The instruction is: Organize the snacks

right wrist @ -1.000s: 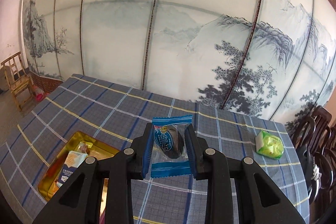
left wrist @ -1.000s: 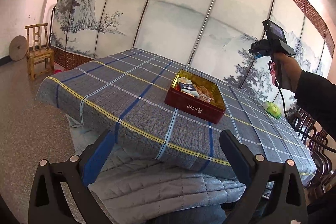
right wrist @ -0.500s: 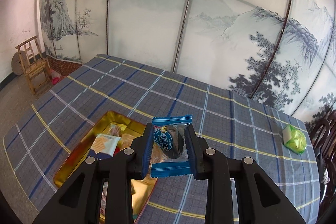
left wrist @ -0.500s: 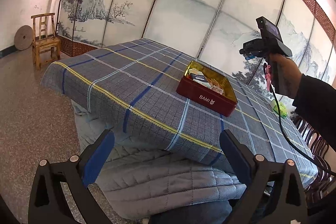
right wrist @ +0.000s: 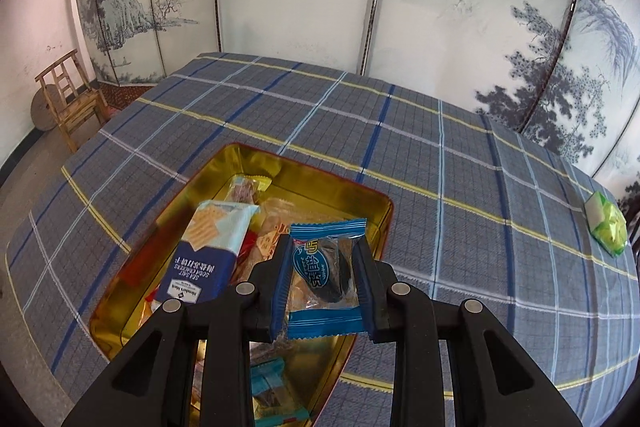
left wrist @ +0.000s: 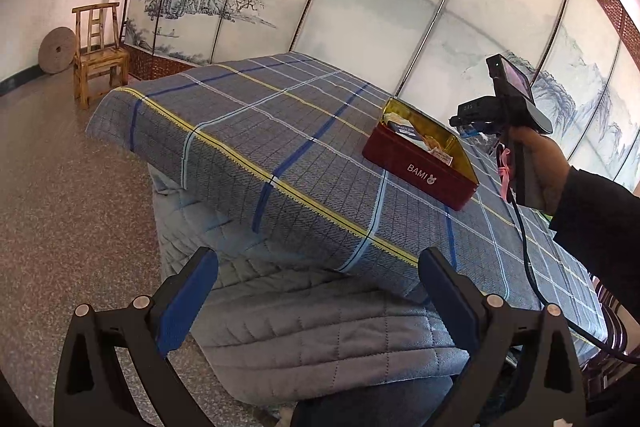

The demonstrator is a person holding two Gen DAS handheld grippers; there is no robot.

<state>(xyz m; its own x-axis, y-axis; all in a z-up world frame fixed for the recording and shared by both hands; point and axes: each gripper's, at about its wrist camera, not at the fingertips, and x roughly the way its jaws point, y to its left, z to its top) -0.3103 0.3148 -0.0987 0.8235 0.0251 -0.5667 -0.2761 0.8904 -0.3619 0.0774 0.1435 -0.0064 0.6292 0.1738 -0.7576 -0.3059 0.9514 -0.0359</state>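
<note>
1. Right wrist view: the right gripper (right wrist: 325, 285) pinches a blue-wrapped dark snack (right wrist: 325, 277) by its sides, leaving the packet free to drop.
2. Directly below sits the gold-lined tin (right wrist: 362, 193), already holding a soda cracker pack (right wrist: 210, 251) and other sweets.
3. A green packet (right wrist: 607, 227) lies well apart, seemingly yet to be collected.
4. Left wrist view: the left gripper (left wrist: 316, 297), fingers spread and empty, waits off the table edge.

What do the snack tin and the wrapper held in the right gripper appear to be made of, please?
Snack tin: likely painted metal; its gold inside is glossy and mirrors the packets, and the outside is dark red. Blue snack packet: thin plastic film, partly clear, crinkled, with serrated ends.
</note>
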